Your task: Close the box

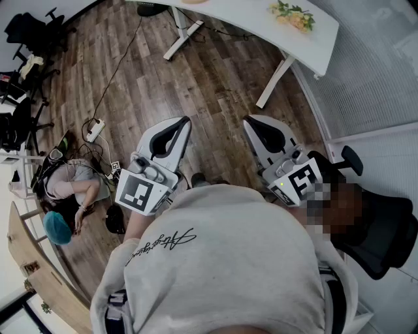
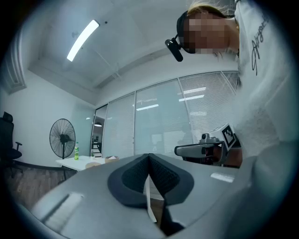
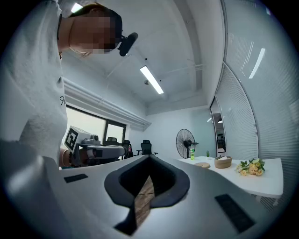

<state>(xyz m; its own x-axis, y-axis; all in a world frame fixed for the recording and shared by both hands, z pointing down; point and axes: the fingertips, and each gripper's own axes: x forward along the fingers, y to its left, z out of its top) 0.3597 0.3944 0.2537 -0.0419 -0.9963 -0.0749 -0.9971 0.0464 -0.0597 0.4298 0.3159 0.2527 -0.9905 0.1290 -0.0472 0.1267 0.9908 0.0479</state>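
- While the person's pale grey sweatshirt fills the foreground, the white-and-black left gripper and the matching right gripper sit level side by side, both clenched on nothing.
- Beneath them lies a dark wooden plank floor.
- Farther off stands a white table bearing yellow flowers.
- The box shows in no view.

Wood-plank floor bearing 1 white power strip with a black cable, black office chairs at the far left, and the white table. On the table lies 1 bunch of yellow flowers.
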